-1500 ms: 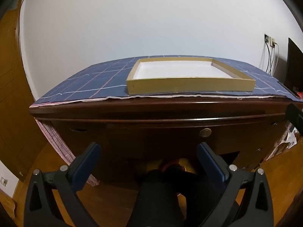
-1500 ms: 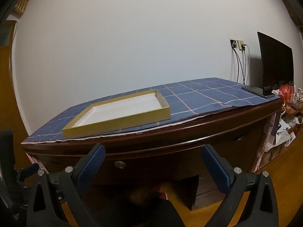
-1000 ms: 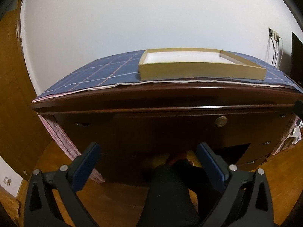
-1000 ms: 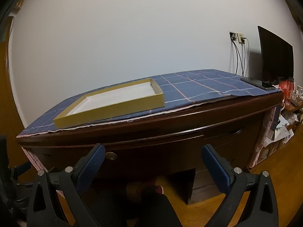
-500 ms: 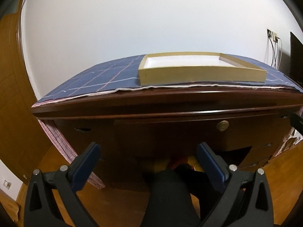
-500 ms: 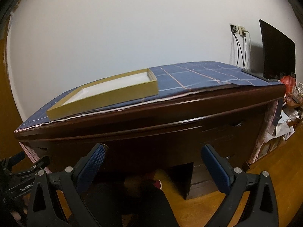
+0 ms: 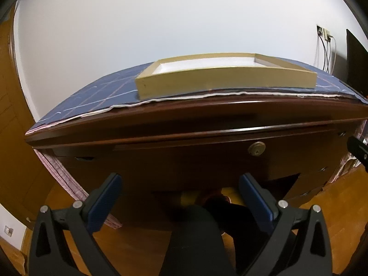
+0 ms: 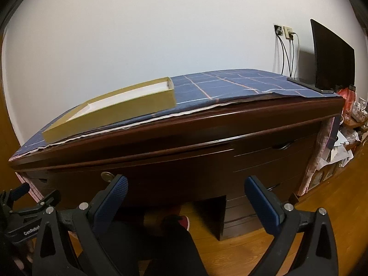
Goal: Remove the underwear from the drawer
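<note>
**Facing the closed drawer, both grippers wide apart**

Holding my left gripper point(image 7: 179, 184) low in front of the dark wooden surface point(image 7: 184, 117), I have its blue-padded fingers point(image 7: 104, 201) spread wide with nothing between them. My right gripper point(image 8: 185, 188) sits the same way — fingers point(image 8: 262, 203) well apart, gripping nothing. In the right wrist view the left gripper shows at the far left edge, low and beside the desk front.

The drawer point(image 7: 207, 158) under the top is shut; its round brass lock point(image 7: 256, 149) sits right of centre in the left view, and in the right view that lock point(image 8: 106, 176) peeks out just above my left-hand finger pad. The underwear is not visible in either view, so I cannot tell where it lies.

On the surface lies a navy checked cloth point(image 8: 230, 85), its pale hem running along the near edge. A shallow yellow tray point(image 8: 119, 105) with a white inside rests on the cloth at the left, close to the near edge. At the far right stands a dark monitor point(image 8: 331, 57), with wall sockets and hanging cables point(image 8: 285, 48) beside it.

Below the grippers — my dark-trousered legs point(image 8: 161, 241) over the wooden floor point(image 8: 241, 250).
</note>
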